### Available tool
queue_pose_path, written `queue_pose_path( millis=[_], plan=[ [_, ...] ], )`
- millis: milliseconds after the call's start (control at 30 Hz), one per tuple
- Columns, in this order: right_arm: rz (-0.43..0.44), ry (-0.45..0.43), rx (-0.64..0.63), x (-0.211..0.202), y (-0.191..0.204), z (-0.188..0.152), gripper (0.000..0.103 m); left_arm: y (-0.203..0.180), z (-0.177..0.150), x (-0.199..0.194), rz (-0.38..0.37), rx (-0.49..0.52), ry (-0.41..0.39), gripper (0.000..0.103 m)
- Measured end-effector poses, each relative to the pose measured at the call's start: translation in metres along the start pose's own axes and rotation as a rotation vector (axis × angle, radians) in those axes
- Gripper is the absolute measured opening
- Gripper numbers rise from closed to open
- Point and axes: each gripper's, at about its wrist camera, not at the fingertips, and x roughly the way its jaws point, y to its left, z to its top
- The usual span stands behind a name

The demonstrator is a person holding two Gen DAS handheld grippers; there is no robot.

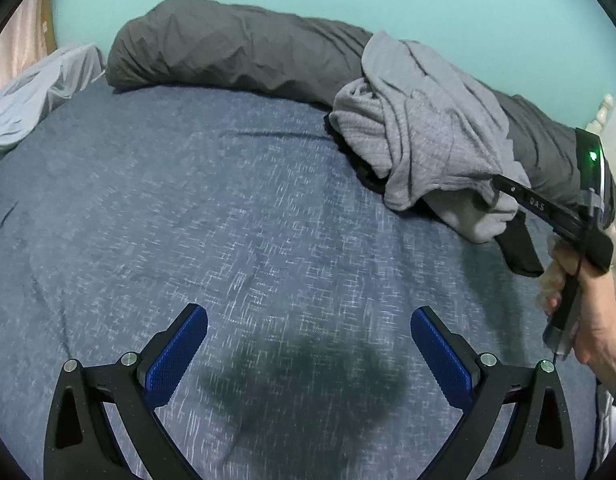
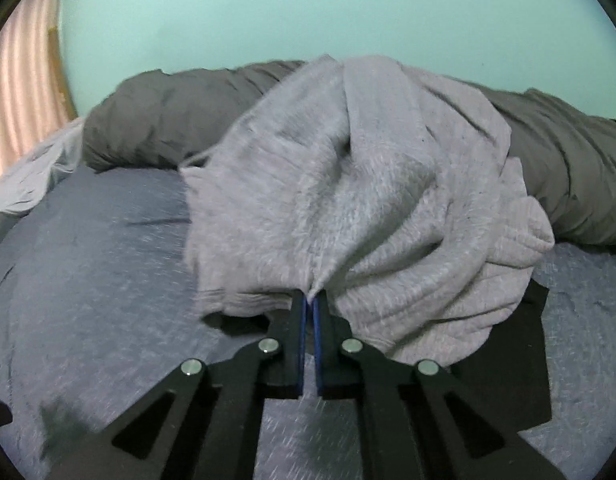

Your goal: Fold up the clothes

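Grey knit garment [image 2: 348, 200] lies bunched on the blue bedspread [image 2: 87, 280], draped against a rolled dark grey duvet [image 2: 155, 120] along the teal wall [image 2: 308, 8]. Right gripper [image 2: 309, 300]: pads pressed together, pinching the garment's near hem. The right wrist view alone shows a black cloth [image 2: 520, 360] under the garment. Left gripper [image 1: 308, 344]: blue pads [image 1: 175, 356] spread wide, empty, above bare bedspread [image 1: 187, 200], well apart from the garment [image 1: 420, 128]. Only the left wrist view shows the person's hand [image 1: 588, 320] gripping the right tool's handle, and pale bedding [image 1: 31, 92] at far left.
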Motion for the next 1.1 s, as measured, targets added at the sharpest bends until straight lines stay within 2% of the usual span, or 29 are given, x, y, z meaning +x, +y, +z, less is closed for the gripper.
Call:
queue_pose_path(
  millis=[467,700,867,1033,1100],
  plan=[
    [0.116,-0.094,-0.056,-0.107,0.054,-0.009,0.002,-0.012,-0.023,-0.087,-0.002,0.029,-0.094,0.103],
    [0.181,-0.147,-0.038,-0.173,0.069,-0.039,0.001,-0.018,-0.054,-0.129,-0.009,0.048,-0.141,0.103],
    [0.270,-0.178,-0.098,-0.221,0.098,-0.068,0.000,-0.017,-0.090,-0.152,-0.017,0.043,-0.162,0.103],
    [0.187,-0.135,-0.101,-0.237,0.104,-0.104,0.000,-0.006,-0.130,-0.161,-0.016,0.040,-0.184,0.103],
    [0.148,-0.109,-0.073,-0.235,0.099,-0.116,0.000,-0.002,-0.134,-0.160,-0.011,0.035,-0.181,0.103]
  ],
)
